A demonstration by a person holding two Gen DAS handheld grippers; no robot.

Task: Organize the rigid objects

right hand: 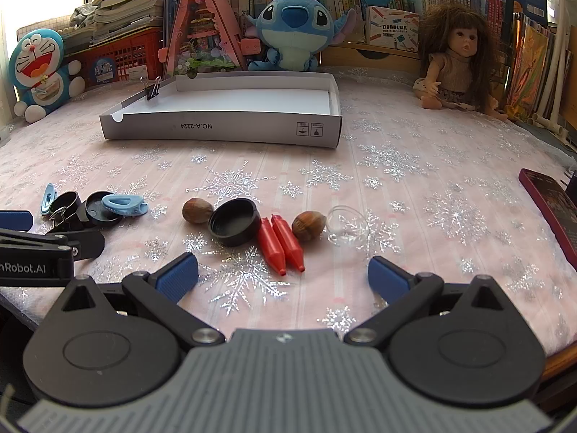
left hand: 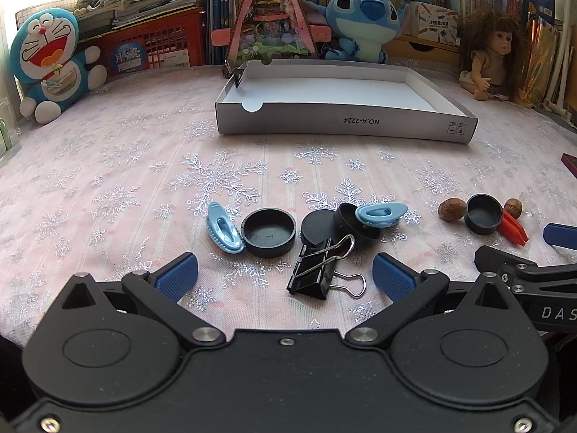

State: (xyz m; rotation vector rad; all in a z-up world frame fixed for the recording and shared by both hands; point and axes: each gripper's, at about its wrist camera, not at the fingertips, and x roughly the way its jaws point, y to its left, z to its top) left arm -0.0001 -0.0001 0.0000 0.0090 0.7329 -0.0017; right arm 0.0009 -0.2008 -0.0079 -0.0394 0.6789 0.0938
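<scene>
Hovering wide open and empty: left gripper (left hand: pixel 285 276) is framing the black binder clip (left hand: pixel 317 270) lying on the desk (left hand: pixel 108 180). Light, stiff, slick steel; pinching across its folded body looks safest. Right gripper (right hand: pixel 283 276), likewise released, is facing the red cones (right hand: pixel 281 249).

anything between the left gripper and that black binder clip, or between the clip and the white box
Nothing visible blocks either. The black binder clip lies just ahead of the open left gripper. Only bare tablecloth lies toward the white box; black caps sit beside that line.
</scene>
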